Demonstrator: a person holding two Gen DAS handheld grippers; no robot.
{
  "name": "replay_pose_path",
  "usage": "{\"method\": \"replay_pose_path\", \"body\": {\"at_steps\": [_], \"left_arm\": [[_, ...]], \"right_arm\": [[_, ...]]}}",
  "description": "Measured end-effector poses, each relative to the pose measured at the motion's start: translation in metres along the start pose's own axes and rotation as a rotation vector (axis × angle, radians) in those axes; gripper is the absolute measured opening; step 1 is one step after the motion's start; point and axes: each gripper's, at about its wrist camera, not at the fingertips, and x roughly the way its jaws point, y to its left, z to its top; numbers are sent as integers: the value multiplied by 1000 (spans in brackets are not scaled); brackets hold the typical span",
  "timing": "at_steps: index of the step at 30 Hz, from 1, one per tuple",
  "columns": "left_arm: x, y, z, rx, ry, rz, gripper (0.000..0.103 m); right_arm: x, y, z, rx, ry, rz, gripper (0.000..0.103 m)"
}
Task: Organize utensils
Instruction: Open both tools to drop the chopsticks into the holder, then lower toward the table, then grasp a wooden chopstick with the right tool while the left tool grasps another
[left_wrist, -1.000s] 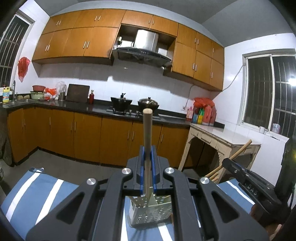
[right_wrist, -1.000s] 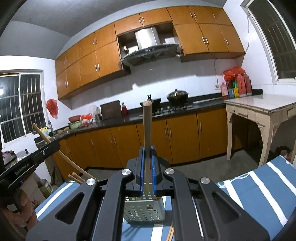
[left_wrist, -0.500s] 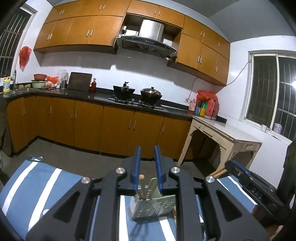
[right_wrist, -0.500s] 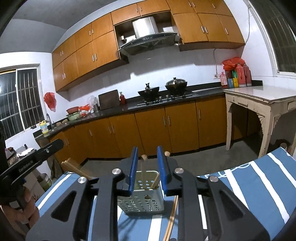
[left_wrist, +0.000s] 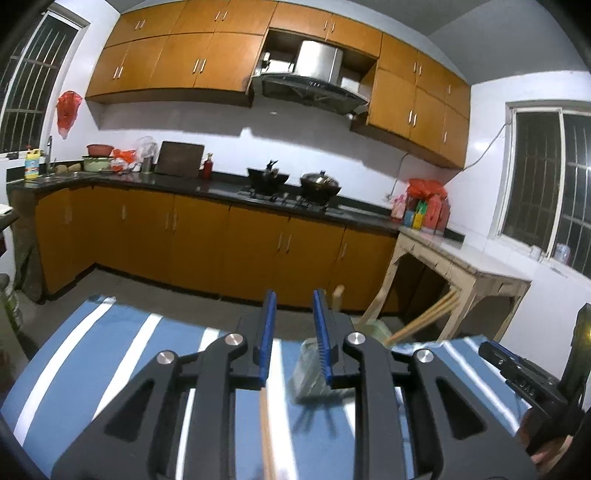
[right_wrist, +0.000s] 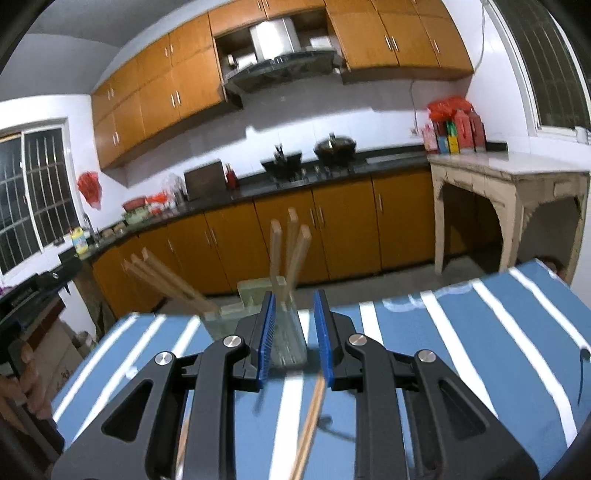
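Observation:
A pale green perforated utensil holder (right_wrist: 286, 332) stands on the blue-and-white striped cloth (right_wrist: 480, 332). Several wooden chopsticks (right_wrist: 291, 251) stand in it, others (right_wrist: 166, 277) lean left. My right gripper (right_wrist: 294, 338) is open and empty just in front of the holder. A loose chopstick (right_wrist: 310, 424) lies on the cloth below it. In the left wrist view the holder (left_wrist: 314, 365) sits just right of my open, empty left gripper (left_wrist: 293, 339), with chopsticks (left_wrist: 424, 321) leaning right. A loose chopstick (left_wrist: 267, 435) lies on the cloth under it.
The other handheld gripper shows at the right edge of the left view (left_wrist: 528, 380) and the left edge of the right view (right_wrist: 33, 291). Kitchen counter with cabinets (left_wrist: 221, 236) and a pale side table (left_wrist: 461, 266) stand beyond the cloth's far edge.
Both grippers opened and let their chopsticks drop into the holder. Both have since pulled back; the left one shifted left of the holder.

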Motion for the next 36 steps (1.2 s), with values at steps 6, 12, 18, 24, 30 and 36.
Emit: {"method": "replay_pose_path", "body": {"at_steps": [6, 12, 18, 24, 30, 36], "left_arm": [[5, 24, -46, 0, 106, 52, 22], [27, 45, -102, 13, 269, 89, 22], [41, 50, -127, 9, 362, 84, 22], [48, 50, -138, 11, 398, 74, 22], [54, 49, -143, 8, 425, 63, 22], [59, 48, -147, 5, 456, 23, 22]], "right_arm": [[27, -8, -49, 20, 178, -37, 23], [63, -8, -97, 25, 371, -38, 23], [82, -5, -115, 2, 441, -57, 23], [91, -6, -122, -9, 476, -74, 23], [93, 0, -124, -73, 466, -113, 21], [93, -15, -120, -55, 452, -190, 8]]}}
